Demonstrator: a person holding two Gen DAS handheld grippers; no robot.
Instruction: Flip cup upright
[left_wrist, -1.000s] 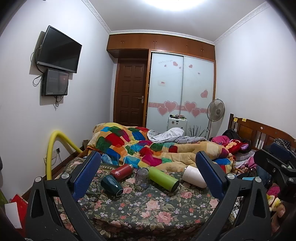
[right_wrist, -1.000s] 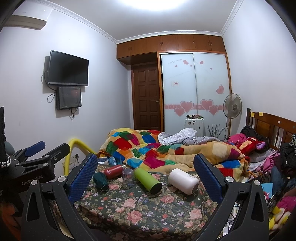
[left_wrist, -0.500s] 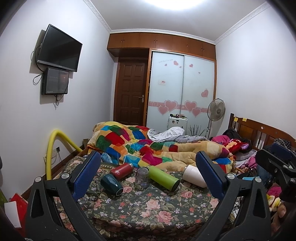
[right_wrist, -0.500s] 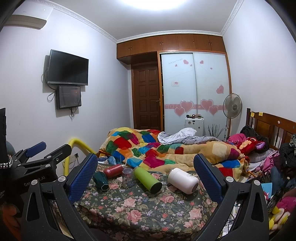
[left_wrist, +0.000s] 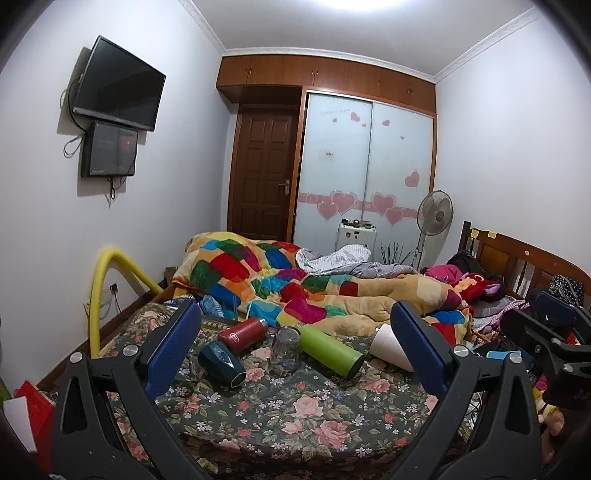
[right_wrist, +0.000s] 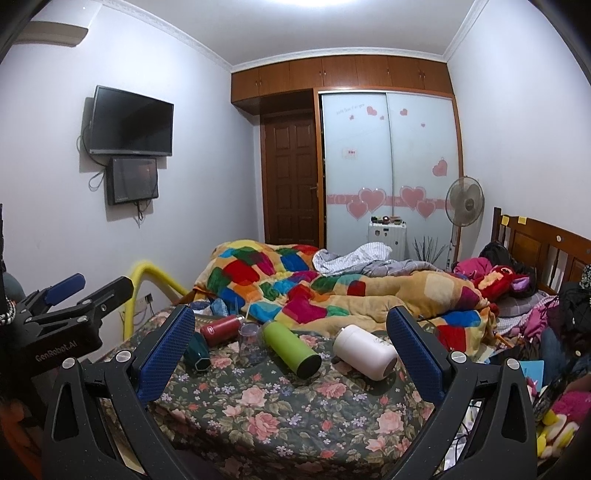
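We see both grippers held above the near end of the bed (left_wrist: 295, 417), neither touching anything. The left gripper (left_wrist: 295, 354) has its blue-padded fingers (left_wrist: 173, 347) spread wide apart with nothing between them, and the right gripper (right_wrist: 291, 354) is likewise spread wide and holds nothing.

We take the clear glass cup (left_wrist: 285, 350) as our landmark. It stands on the floral bedspread with its wider end down and its narrower end up, so it looks inverted, though we cannot be sure of that. In the right wrist view the same cup (right_wrist: 252, 344) sits between the red and green bottles.

Just to the left of the cup and a little behind it lies a red bottle (left_wrist: 243, 334) on its side. In front of the cup and to its left lies a dark green hexagonal mug (left_wrist: 221, 363), tipped over with its mouth toward us. Just to the right of the cup, a lime-green flask (left_wrist: 330, 350) lies on its side, its dark end pointing toward us. Farther right of the cup, beyond the flask, a white bottle (right_wrist: 365, 350) lies on its side. Behind the cup a patchwork quilt (left_wrist: 280, 284) is bunched across the bed.
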